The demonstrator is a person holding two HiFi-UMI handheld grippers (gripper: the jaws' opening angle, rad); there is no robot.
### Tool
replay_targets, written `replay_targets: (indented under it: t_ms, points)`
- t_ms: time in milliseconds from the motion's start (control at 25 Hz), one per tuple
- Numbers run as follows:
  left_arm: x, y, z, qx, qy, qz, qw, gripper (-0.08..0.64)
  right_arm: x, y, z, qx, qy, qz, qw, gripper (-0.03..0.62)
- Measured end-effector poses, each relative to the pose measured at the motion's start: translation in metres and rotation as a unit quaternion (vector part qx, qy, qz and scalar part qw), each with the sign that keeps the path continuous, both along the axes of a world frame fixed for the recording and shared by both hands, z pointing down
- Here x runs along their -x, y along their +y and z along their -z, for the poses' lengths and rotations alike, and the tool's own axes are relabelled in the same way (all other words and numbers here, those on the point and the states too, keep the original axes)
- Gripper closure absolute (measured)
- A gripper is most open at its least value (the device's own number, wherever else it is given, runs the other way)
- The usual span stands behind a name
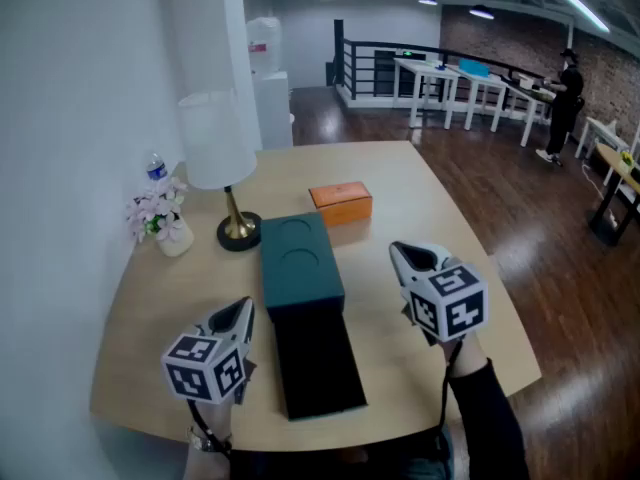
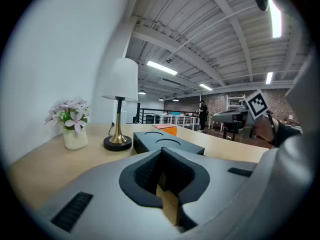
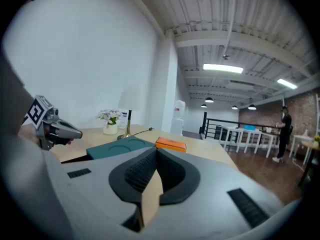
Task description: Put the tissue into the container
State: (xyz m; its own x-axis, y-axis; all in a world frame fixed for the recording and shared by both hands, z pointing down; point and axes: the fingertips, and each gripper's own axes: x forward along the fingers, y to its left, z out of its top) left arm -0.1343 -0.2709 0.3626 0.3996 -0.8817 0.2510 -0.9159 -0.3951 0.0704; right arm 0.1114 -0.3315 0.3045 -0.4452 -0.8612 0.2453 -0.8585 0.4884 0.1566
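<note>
An orange tissue box (image 1: 341, 202) lies on the round wooden table (image 1: 430, 218), just behind a dark teal container (image 1: 298, 260) with two round recesses on top. A black flat part (image 1: 316, 364) of the container stretches from it toward me. My left gripper (image 1: 243, 309) hovers left of that black part, jaws shut and empty. On the container's other side my right gripper (image 1: 401, 253) is raised, also shut with nothing in it. In the left gripper view the container (image 2: 167, 143) lies straight ahead of the jaws. In the right gripper view the orange box (image 3: 170, 144) lies ahead.
A white-shaded lamp with a brass base (image 1: 238, 230) stands left of the container. A vase of pink flowers (image 1: 165, 224) and a water bottle (image 1: 156, 167) sit near the wall. White tables and a person (image 1: 565, 98) are far off at the back right.
</note>
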Motion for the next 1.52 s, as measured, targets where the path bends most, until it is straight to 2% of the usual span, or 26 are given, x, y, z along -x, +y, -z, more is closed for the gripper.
replay_targets:
  t_ms: [160, 320, 360, 400, 440, 520, 560, 640, 800, 960, 1040, 1200, 1320, 1400, 1520]
  points:
    - [-0.004, -0.014, 0.005, 0.006, -0.009, -0.008, 0.9999, 0.563, 0.018, -0.052, 0.023, -0.008, 0.043, 0.046, 0.998, 0.583]
    - [-0.005, -0.031, 0.008, 0.007, -0.016, -0.014, 0.9998, 0.563, 0.037, -0.107, 0.024, -0.002, 0.102, 0.097, 0.99, 0.572]
    - [-0.004, -0.035, 0.009, 0.007, -0.018, -0.013, 0.9997, 0.563, 0.042, -0.119, 0.02, 0.006, 0.12, 0.114, 0.986, 0.543]
    - [-0.003, -0.039, 0.01, 0.006, -0.019, -0.012, 0.9997, 0.563, 0.047, -0.131, 0.014, 0.016, 0.141, 0.132, 0.981, 0.48]
    - [-0.001, -0.043, 0.011, 0.006, -0.02, -0.009, 0.9997, 0.563, 0.052, -0.142, 0.006, 0.026, 0.165, 0.151, 0.974, 0.413]
    - [0.004, -0.05, 0.01, 0.008, -0.022, -0.004, 0.9997, 0.563, 0.06, -0.166, -0.012, 0.038, 0.223, 0.185, 0.956, 0.239]
    - [0.006, -0.052, 0.009, 0.011, -0.022, -0.001, 0.9997, 0.563, 0.063, -0.177, -0.021, 0.042, 0.251, 0.201, 0.946, 0.187]
    - [0.009, -0.057, 0.004, 0.017, -0.024, 0.004, 0.9996, 0.563, 0.065, -0.198, -0.04, 0.055, 0.293, 0.232, 0.926, 0.155]
    - [0.015, -0.064, -0.004, 0.028, -0.027, 0.014, 0.9992, 0.563, 0.066, -0.234, -0.067, 0.076, 0.348, 0.284, 0.89, 0.127]
    - [0.021, -0.073, -0.012, 0.039, -0.024, 0.024, 0.9987, 0.563, 0.067, -0.257, -0.088, 0.095, 0.386, 0.318, 0.861, 0.127]
    - [0.022, -0.079, -0.015, 0.044, -0.024, 0.027, 0.9984, 0.563, 0.068, -0.265, -0.102, 0.108, 0.399, 0.328, 0.849, 0.127]
    - [0.021, -0.088, -0.02, 0.045, -0.029, 0.027, 0.9982, 0.563, 0.073, -0.269, -0.117, 0.125, 0.404, 0.348, 0.837, 0.127]
    - [0.017, -0.092, -0.025, 0.048, -0.025, 0.025, 0.9982, 0.563, 0.069, -0.271, -0.134, 0.121, 0.453, 0.349, 0.811, 0.146]
    - [0.014, -0.092, -0.027, 0.05, -0.023, 0.024, 0.9982, 0.563, 0.071, -0.271, -0.139, 0.112, 0.463, 0.346, 0.808, 0.155]
    - [0.013, -0.092, -0.028, 0.051, -0.021, 0.022, 0.9982, 0.563, 0.077, -0.269, -0.132, 0.102, 0.46, 0.338, 0.815, 0.167]
